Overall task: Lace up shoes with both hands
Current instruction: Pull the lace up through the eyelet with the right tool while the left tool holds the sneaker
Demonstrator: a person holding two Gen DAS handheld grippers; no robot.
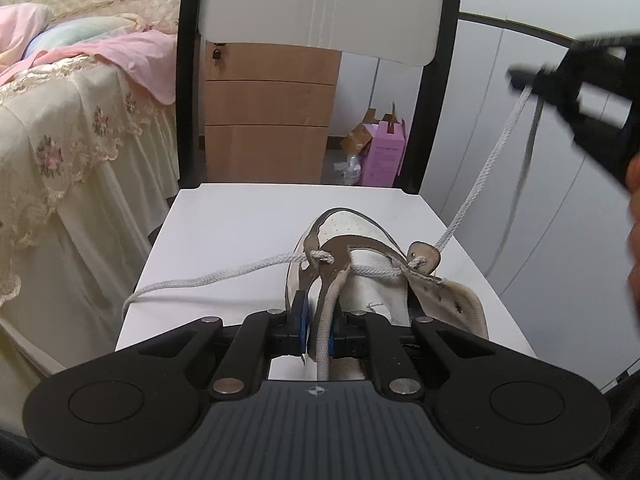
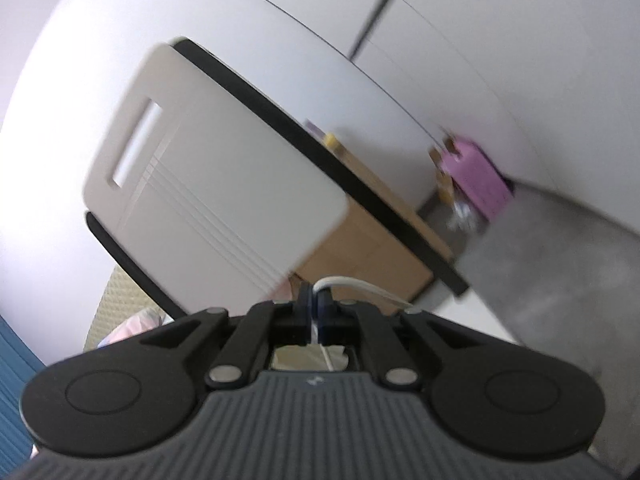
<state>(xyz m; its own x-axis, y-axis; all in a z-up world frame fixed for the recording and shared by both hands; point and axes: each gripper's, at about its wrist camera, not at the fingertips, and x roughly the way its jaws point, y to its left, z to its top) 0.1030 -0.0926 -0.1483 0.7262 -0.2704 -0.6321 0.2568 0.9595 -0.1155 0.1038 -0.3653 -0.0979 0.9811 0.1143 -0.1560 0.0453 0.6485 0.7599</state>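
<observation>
Two claws are at work. Nearest, at the bottom centre of the left wrist view, the left claw (image 1: 319,330) is clamped on the shoe's (image 1: 360,248) eyelet flap, pinning it on the white chair seat (image 1: 224,220) — good, since the pull needs an anchor. Farther off, upper right, the right claw (image 1: 524,76) is pinched tight on the lace (image 1: 486,166), which runs taut up from the right eyelet. Best to draw steadily along the lace's line, while the other end (image 1: 208,278) lies slack toward the left edge.
</observation>
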